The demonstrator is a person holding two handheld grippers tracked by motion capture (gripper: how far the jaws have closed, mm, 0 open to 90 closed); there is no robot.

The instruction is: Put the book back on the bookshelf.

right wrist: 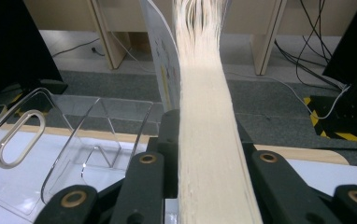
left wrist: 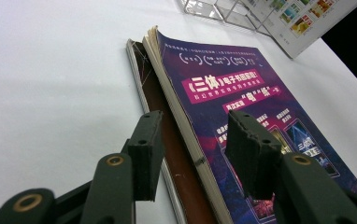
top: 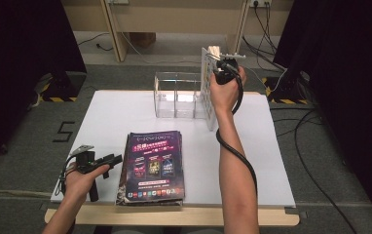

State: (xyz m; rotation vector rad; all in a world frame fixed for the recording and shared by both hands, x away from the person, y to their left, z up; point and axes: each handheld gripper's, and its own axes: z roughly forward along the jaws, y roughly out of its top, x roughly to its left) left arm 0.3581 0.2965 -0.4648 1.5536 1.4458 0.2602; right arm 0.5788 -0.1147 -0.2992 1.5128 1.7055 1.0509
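A stack of magazines [top: 151, 165] with a purple cover [left wrist: 242, 93] lies flat at the table's front left. My left gripper [top: 112, 161] rests on the table beside its left edge, open [left wrist: 197, 140]; its jaws straddle the top magazine's spine edge without pressing on it. A thick magazine [top: 209, 92] stands upright on its edge at the right end of a clear acrylic holder [top: 176, 95]. My right gripper [top: 220, 68] is shut on the top of that magazine, and its jaws press both sides of the pale page block [right wrist: 204, 116].
The white table top [top: 252, 146] has bare room right of the stack and in front of the holder. The holder's clear dividers [right wrist: 74, 135] stand left of the held magazine. Wooden furniture legs [top: 113, 34] and floor cables [top: 315, 161] lie beyond the table.
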